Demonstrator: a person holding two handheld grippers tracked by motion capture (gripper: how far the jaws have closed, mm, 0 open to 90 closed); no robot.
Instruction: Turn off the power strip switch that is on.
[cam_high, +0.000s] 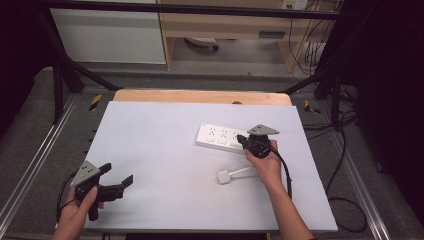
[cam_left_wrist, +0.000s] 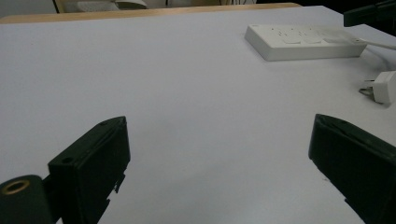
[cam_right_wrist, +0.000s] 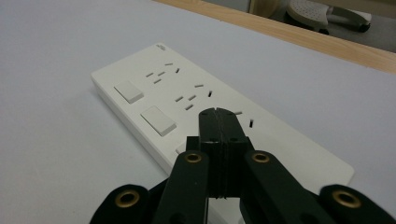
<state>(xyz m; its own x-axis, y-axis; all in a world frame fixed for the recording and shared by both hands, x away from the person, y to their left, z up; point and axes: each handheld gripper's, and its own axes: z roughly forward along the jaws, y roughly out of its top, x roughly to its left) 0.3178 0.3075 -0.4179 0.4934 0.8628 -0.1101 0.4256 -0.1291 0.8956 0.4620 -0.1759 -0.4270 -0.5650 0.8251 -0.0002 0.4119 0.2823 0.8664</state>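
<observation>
A white power strip (cam_high: 216, 136) (cam_left_wrist: 303, 42) (cam_right_wrist: 154, 88) with three switches lies on the pale sheet right of centre. My right gripper (cam_high: 243, 141) (cam_right_wrist: 218, 113) is shut with nothing between its jaws, its tips low over the strip's right end beside the third switch; I cannot tell whether they touch it. A small white plug (cam_high: 224, 176) (cam_left_wrist: 385, 86) on a white cable lies on the sheet just in front of the right hand. My left gripper (cam_high: 118, 174) (cam_left_wrist: 219, 135) hangs open and empty near the front left corner, facing the strip.
The pale sheet (cam_high: 150, 140) covers a wooden table whose back edge (cam_high: 200, 96) shows beyond it. Black frame bars run along the back and sides. Cables (cam_high: 345, 150) trail on the floor to the right. The broad left and middle of the sheet hold nothing.
</observation>
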